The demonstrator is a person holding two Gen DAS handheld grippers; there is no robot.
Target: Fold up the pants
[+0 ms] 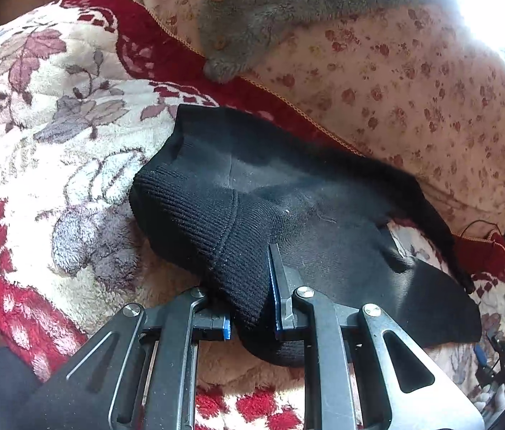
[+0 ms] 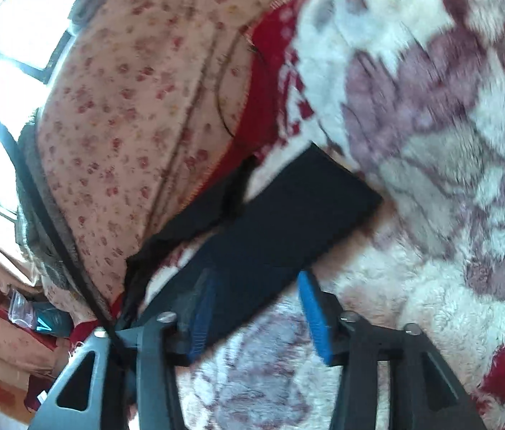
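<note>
Black pants (image 1: 288, 193) lie on the floral blanket (image 1: 55, 114), long axis running away from the left tool (image 1: 249, 308), which is clamped on the ribbed cuff (image 1: 216, 236), toward the right tool (image 2: 256, 315), whose jaws stand apart astride the other end (image 2: 288, 215), gripping nothing.

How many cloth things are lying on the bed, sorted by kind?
Black pants: 1
Fluffy flowered blanket, red and white: 1
Pink flowered quilt: 1
Grey fleece garment with buttons: 1
Total: 4
</note>
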